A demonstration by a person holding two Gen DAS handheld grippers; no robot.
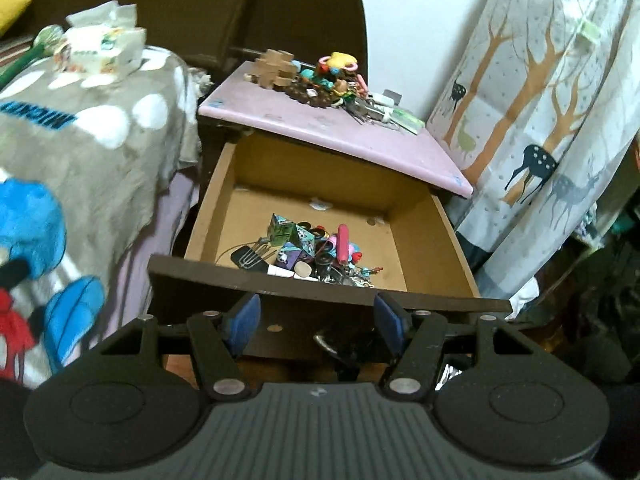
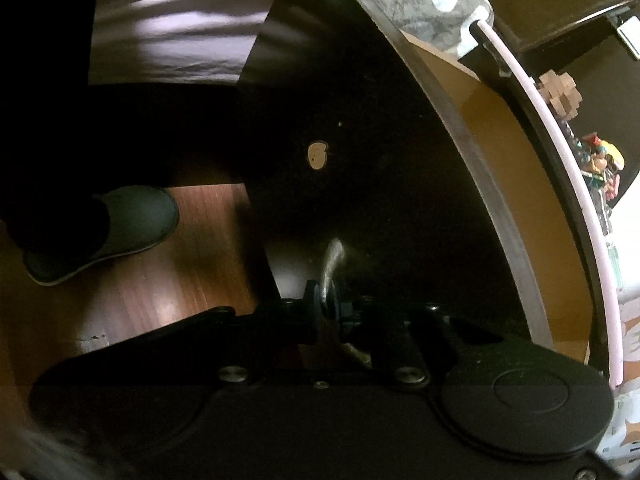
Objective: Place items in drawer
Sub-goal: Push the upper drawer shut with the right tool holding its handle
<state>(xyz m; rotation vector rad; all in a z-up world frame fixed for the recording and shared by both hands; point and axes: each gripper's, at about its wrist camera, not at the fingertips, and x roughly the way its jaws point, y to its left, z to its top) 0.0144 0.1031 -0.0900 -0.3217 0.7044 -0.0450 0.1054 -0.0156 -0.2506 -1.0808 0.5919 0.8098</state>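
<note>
Through the left wrist camera I see my left gripper (image 1: 316, 322) spread wide and empty, just short of the dark front panel of the open drawer (image 1: 420, 236); beyond its fingers a heap of small items (image 1: 308, 252) lies inside, and farther off more trinkets (image 1: 320, 80) sit on the pink top (image 1: 340, 132). Through the right wrist camera, my right gripper (image 2: 328, 304) is clamped on the drawer's metal handle (image 2: 332, 264), with a slippered foot (image 2: 108, 232) off to its left.
</note>
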